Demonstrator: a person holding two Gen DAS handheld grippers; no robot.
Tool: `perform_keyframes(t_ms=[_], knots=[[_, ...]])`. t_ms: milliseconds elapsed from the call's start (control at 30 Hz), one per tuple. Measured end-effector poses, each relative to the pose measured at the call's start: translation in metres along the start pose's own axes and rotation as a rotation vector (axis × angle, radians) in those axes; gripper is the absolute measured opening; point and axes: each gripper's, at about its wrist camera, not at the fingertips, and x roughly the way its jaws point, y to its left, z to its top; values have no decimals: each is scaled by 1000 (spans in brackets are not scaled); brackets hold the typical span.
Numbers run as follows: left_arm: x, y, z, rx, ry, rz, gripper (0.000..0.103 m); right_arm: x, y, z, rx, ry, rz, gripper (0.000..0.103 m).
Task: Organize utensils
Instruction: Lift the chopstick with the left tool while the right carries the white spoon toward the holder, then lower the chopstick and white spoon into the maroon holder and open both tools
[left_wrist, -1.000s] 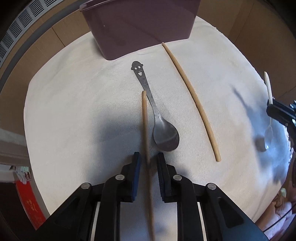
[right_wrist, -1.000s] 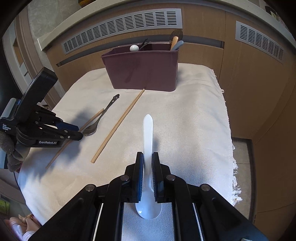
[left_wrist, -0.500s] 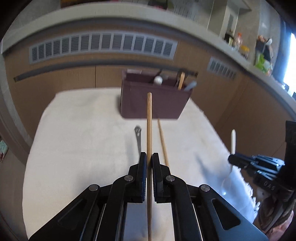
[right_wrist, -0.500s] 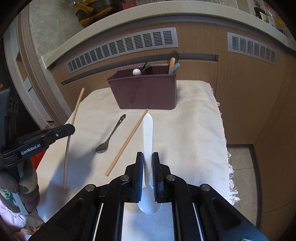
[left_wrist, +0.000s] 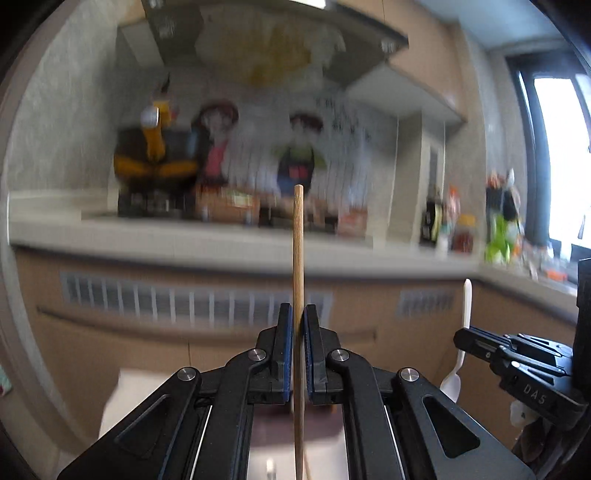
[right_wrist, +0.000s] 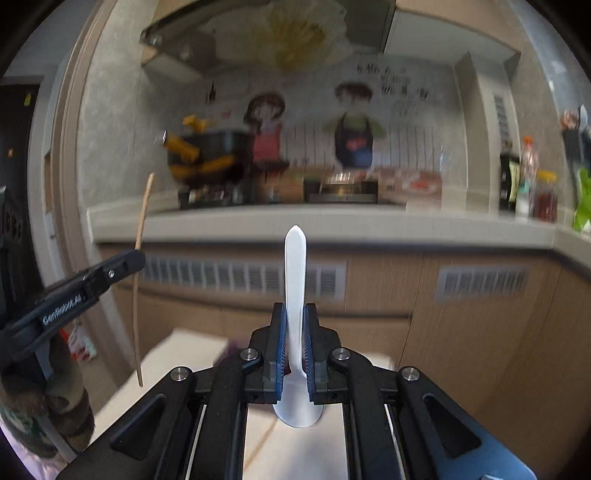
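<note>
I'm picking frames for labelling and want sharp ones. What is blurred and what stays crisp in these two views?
Left wrist view: the kitchen background is smeared by motion, while the left gripper and its chopstick are crisp; window glare at far right. Right wrist view: counter and wall drawings blurred, the right gripper and white spoon sharp. Both show fisheye bending at the edges.

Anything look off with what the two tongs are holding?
Nothing stands out. Left tongs are shut on the wooden chopstick, right tongs on the white plastic spoon, handle forward; both sit straight between the pads. Background is motion-blurred.
</note>
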Motion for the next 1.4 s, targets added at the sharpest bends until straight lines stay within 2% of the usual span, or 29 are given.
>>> perform_keyframes(t_ms=[133, 333, 633, 867, 1033, 1400], knots=[[27, 9, 24, -16, -65, 6, 6, 27, -4, 24, 6, -50, -8, 8], [79, 18, 24, -4, -42, 27, 6, 70, -8, 16, 8, -27, -4, 8], [137, 31, -33, -46, 51, 37, 6, 140, -17, -36, 31, 127, -1, 9], [165, 42, -73, -61, 125, 48, 6, 177, -21, -73, 27, 198, -17, 9], [176, 43, -95, -43, 156, 65, 6, 194, -22, -92, 25, 229, -26, 9], [183, 39, -143, -18, 304, 69, 8, 206, -15, -140, -4, 383, -26, 9]])
